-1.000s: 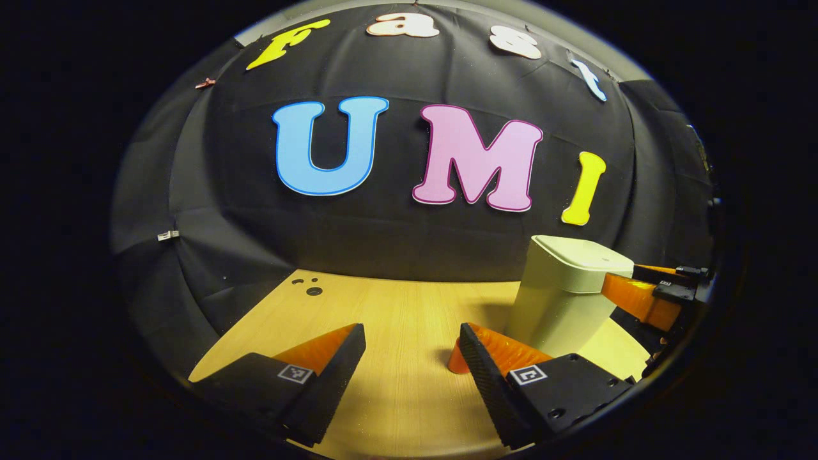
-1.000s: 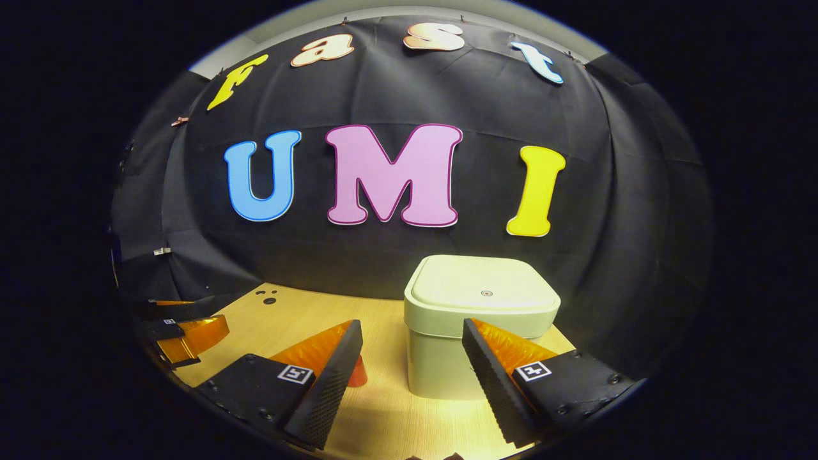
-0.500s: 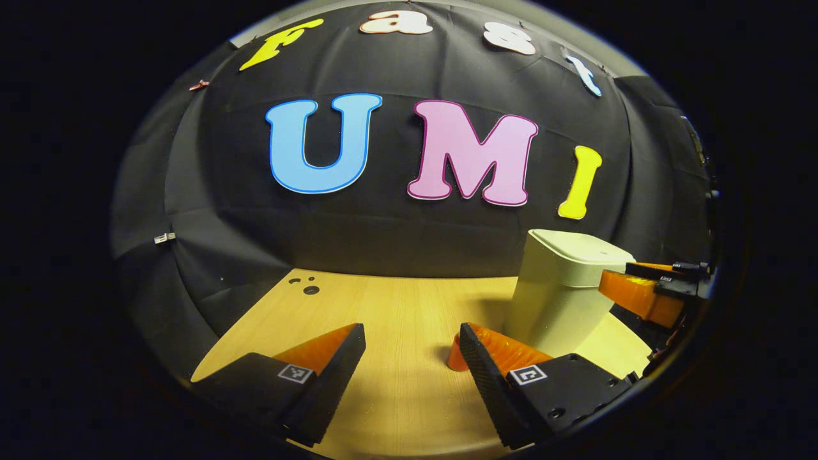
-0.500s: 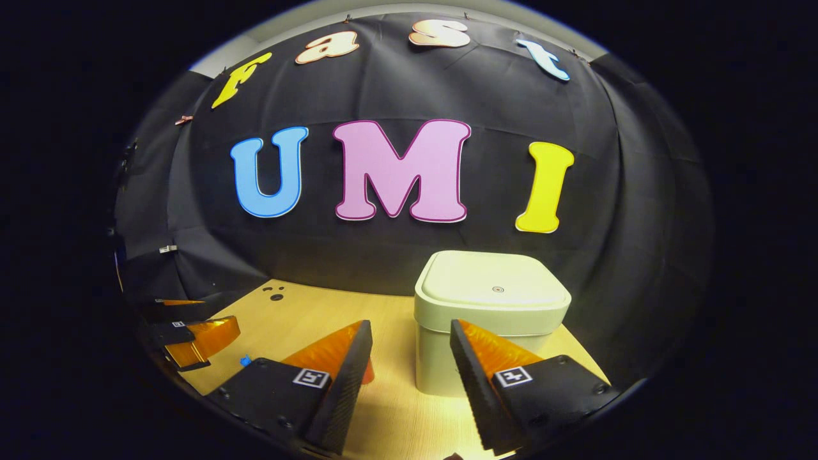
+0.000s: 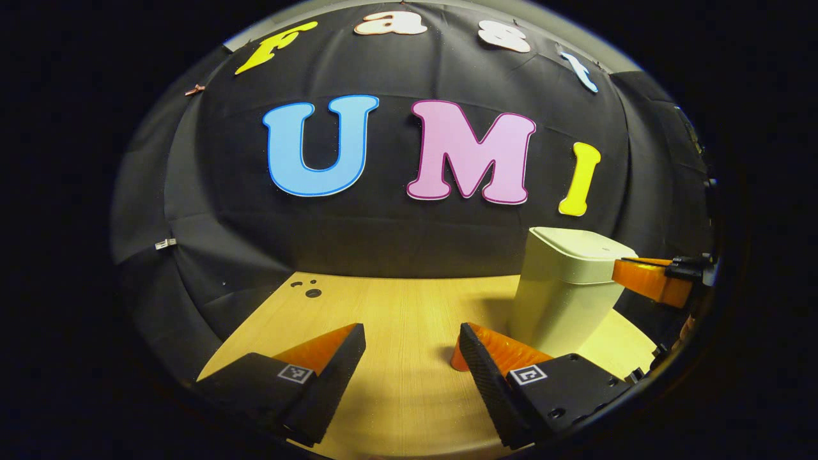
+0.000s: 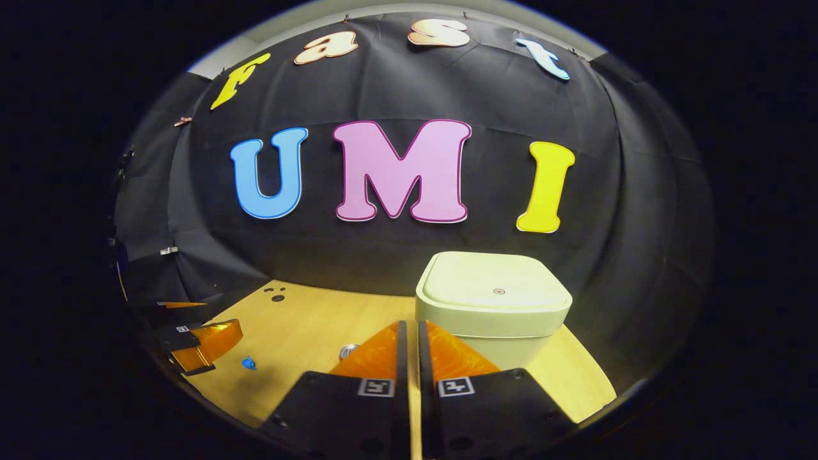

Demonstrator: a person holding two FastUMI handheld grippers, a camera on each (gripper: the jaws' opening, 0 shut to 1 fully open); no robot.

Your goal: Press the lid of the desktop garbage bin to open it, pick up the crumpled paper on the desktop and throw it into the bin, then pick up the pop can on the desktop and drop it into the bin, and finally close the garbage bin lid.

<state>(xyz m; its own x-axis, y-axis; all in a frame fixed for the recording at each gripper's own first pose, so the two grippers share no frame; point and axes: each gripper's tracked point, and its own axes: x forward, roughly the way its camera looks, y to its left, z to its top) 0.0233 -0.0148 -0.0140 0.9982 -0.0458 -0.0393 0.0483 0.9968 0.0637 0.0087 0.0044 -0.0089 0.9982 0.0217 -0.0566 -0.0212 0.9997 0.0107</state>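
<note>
Here, right gripper (image 6: 408, 332) clenched on nothing, bin (image 6: 493, 306) just ahead, lid (image 6: 495, 287) down; left gripper (image 5: 412, 338) released, can (image 5: 457, 358) behind right finger.

Left gripper (image 5: 412, 358) agape, level and low — right gripper (image 6: 409, 358) pinched nearly closed, empty.

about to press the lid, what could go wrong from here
The right gripper, fingers closed together, sits low in front of the bin, below the lid; pushing forward might shove the light bin instead of pressing it. The can stands close beside the bin; a sliding bin could tip it.
</note>
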